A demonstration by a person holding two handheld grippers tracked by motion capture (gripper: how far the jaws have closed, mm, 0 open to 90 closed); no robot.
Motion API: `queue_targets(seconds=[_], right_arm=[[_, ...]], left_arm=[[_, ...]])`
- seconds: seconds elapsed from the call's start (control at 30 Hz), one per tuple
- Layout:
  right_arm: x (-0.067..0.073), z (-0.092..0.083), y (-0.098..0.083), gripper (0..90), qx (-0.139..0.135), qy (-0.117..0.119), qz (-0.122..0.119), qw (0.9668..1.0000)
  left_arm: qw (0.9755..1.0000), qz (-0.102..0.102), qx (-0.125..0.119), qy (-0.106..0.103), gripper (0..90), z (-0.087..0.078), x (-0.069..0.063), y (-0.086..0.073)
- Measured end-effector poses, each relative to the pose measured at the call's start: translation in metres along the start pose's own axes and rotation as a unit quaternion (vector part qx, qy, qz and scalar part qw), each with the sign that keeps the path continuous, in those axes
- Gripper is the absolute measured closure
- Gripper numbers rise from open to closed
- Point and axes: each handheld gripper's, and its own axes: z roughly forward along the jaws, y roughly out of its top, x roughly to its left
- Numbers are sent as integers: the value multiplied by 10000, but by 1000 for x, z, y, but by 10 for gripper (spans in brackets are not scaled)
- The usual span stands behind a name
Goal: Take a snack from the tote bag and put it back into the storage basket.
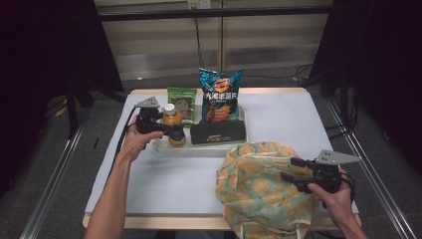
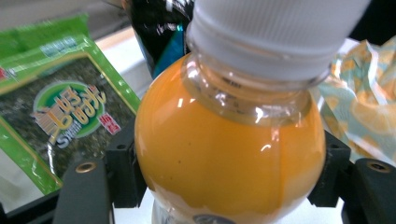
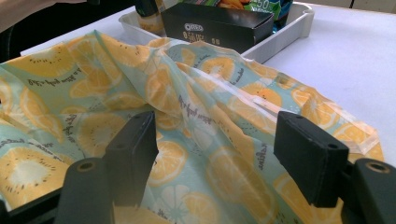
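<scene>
We look along our left tool [image 2: 229,175] at a bottle of orange juice [image 2: 229,144] with a white ribbed cap [image 2: 275,32]. Both black jaws press against its rounded sides, one on each flank. To the left lies a green seaweed packet [image 2: 56,112], and behind the bottle a dark snack bag [image 2: 156,32]. At the right edge shows a lemon-print cloth bag [image 2: 364,112].

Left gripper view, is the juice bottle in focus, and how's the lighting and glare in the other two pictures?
Left gripper view: the juice bottle is soft and blurred up close, with small glare spots on its neck. High view: the table is lit while the surroundings fall dark. Right gripper view: the lemon-print bag is evenly lit, slightly soft, without harsh glare.
</scene>
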Motion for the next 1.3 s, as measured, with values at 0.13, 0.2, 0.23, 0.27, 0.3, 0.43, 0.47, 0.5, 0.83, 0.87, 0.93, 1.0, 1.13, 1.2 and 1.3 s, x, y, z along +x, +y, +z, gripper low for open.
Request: queue_targets(seconds=[0.13,0.2,0.23,0.27,0.3,0.43,0.47,0.5,0.83,0.87,0.93,1.0,1.13,1.2,1.3], right_arm=[[-1,0,0,302,-18,-13,-5,10000],[-1,0,0,302,-18,0,-9,10000],[-1,0,0,302,-21,-2,-2,10000],[-1,0,0,302,-9,-6,-15,10000],[-1,0,0,302,0,11,-2,10000],[0,0,0,302,-14,11,-15,10000],[0,-1,0,302,-16,0,-20,10000],[0,-1,0,302,-16,-5,-17,10000],[0,-1,0,272,-57,35,-11,10000],[0,-1,1,259,-71,62,-10,10000],[0,-2,1,233,-96,48,4,9999],[0,-3,1,212,-128,89,-30,9999],[1,-5,3,175,-179,64,-17,9998],[1,-5,4,169,-224,27,-47,9997],[2,-7,4,167,-252,3,-54,9997]], left_arm=[[10000,33,87,-1,302,3,0,-3],[9999,100,87,-12,302,6,1,-4],[9999,114,73,2,302,6,0,-4],[9999,102,59,-14,301,6,1,-4],[9999,128,77,2,301,6,1,-4],[9998,168,82,12,298,8,-3,-5],[9998,157,94,23,297,7,-3,-5],[9998,166,118,37,297,6,-3,-5],[9976,-156,300,605,70,6,-9,-5],[9975,-257,217,621,59,6,-11,-6],[9969,-248,59,741,56,0,-14,-11],[9962,-198,-58,842,30,-5,-19,-13],[9942,-286,-111,1026,24,-19,-28,-14],[9928,-281,-177,1154,24,-26,-33,-13],[9918,-300,-217,1221,24,-33,-41,-14]])
